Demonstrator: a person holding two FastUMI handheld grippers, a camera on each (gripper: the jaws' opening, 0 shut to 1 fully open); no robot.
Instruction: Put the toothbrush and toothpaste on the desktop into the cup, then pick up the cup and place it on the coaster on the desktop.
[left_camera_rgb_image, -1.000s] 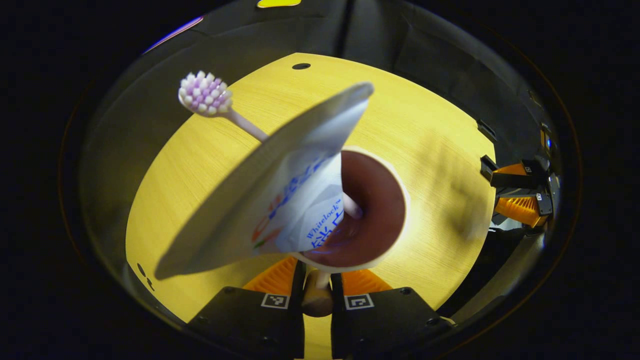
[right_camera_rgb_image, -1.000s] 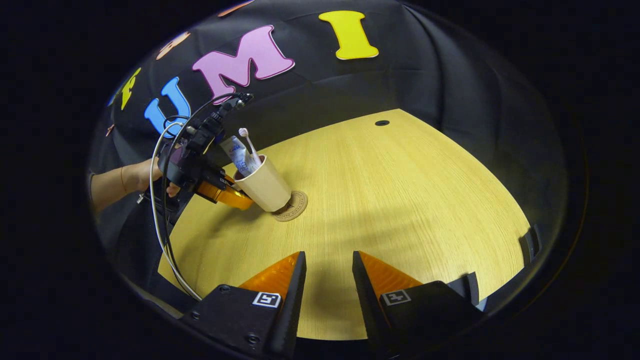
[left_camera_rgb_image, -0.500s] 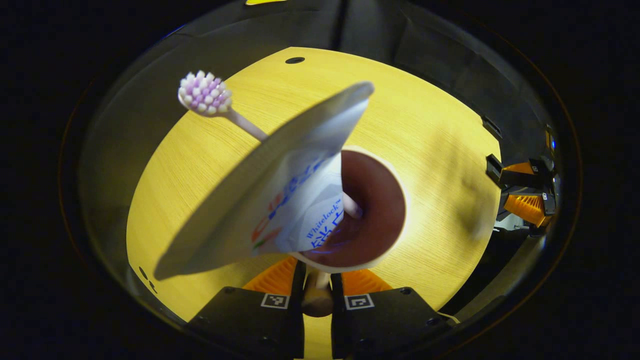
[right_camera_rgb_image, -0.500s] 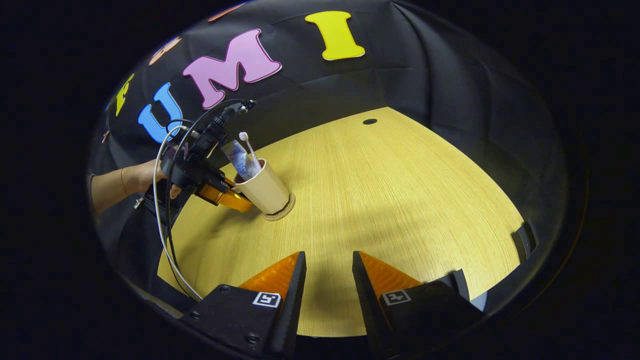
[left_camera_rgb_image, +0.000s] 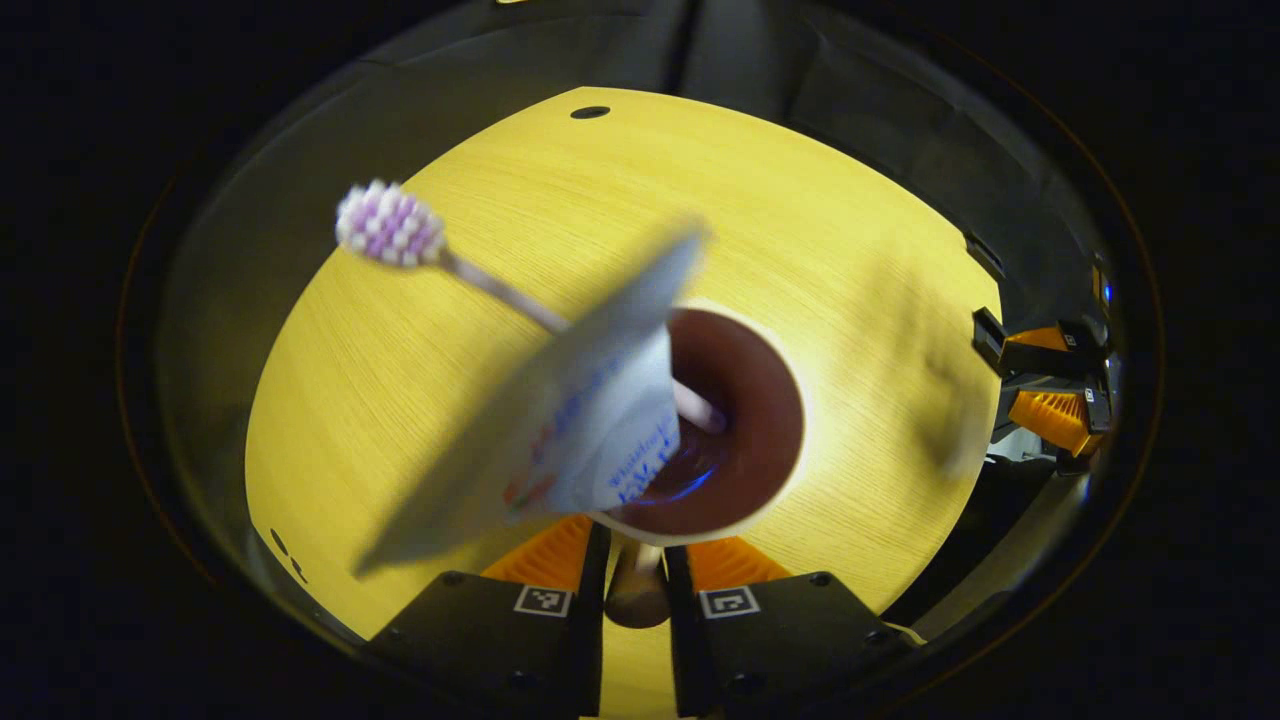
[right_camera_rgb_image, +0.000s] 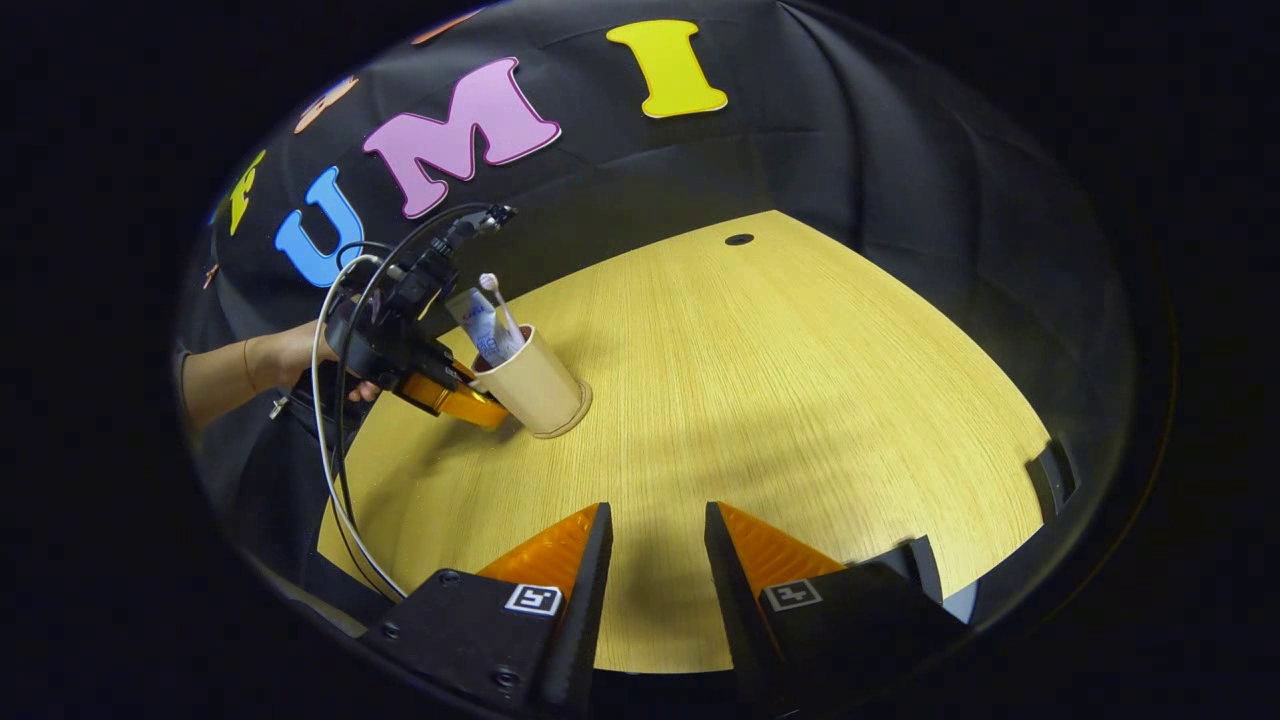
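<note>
With toothbrush (left_camera_rgb_image: 388, 224) and toothpaste (left_camera_rgb_image: 560, 420) already in the cup (right_camera_rgb_image: 533, 383), my left fingers (left_camera_rgb_image: 637, 560) pinch its near rim just ahead of them, setting it down on the surface, while my right fingers (right_camera_rgb_image: 655, 545) hang apart, empty; only letting go seems left.

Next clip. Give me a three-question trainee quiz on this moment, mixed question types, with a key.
1. True or false: the toothbrush and toothpaste stand inside the cup.
2. Which hand-held gripper grips the cup's rim? A) left B) right
3. Fill in: the right hand-held gripper's fingers are ____ and hold nothing.

Key: 1 true; 2 A; 3 open.
</note>
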